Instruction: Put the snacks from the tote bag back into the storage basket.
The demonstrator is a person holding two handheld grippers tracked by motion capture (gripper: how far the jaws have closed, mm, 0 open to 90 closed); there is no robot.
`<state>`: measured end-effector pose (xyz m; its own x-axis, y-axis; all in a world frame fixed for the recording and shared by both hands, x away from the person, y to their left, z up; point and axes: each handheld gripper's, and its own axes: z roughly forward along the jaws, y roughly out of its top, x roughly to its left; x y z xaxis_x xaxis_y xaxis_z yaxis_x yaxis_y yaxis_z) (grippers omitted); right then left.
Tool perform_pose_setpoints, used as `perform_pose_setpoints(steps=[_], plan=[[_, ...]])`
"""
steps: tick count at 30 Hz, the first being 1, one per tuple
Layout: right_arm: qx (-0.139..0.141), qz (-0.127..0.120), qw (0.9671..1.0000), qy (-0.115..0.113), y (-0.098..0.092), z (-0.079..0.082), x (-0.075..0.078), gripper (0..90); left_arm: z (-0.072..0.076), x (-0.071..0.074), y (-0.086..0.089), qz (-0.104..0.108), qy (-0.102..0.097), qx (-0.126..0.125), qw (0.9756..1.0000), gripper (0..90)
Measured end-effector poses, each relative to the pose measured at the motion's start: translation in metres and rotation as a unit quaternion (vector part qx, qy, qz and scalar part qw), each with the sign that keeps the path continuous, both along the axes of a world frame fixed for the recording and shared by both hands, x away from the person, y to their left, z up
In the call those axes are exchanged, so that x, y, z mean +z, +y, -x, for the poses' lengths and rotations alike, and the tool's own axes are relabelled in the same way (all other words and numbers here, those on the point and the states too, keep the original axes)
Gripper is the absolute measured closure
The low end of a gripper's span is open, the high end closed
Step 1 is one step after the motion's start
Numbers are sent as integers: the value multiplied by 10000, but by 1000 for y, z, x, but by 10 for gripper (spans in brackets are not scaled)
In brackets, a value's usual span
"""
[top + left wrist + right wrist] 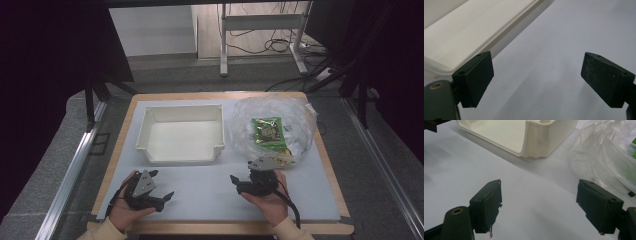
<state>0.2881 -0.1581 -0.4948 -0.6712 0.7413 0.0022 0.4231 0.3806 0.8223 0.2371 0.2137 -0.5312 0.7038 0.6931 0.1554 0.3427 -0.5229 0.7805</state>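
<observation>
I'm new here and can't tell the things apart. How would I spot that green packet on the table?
Start at the pale mat covering the wooden table, then look to its far right side, beside the white tray. There sits a crumpled clear plastic bag, and the green packet lies inside it. It is the one brightly coloured thing among white and see-through neighbours.

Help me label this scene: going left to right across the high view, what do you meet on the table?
Left gripper → white bin → right gripper → clear plastic bag holding a green packet.
</observation>
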Motion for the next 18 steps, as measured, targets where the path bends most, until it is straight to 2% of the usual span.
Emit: perform_pose_setpoints(steps=[9, 14, 18], plan=[[-69, -55, 9999, 65, -1, -2, 2, 223, 2, 2, 1, -18, -63, -17, 10000, 110], [-138, -77, 9998, 92, -3, -2, 4, 231, 0, 5, 0, 66, -135, -18, 9999, 110], [-208, 17, 9998, 22, -6, 0, 7, 241, -2, 3, -2, 2, -108, -84, 9999, 110]])
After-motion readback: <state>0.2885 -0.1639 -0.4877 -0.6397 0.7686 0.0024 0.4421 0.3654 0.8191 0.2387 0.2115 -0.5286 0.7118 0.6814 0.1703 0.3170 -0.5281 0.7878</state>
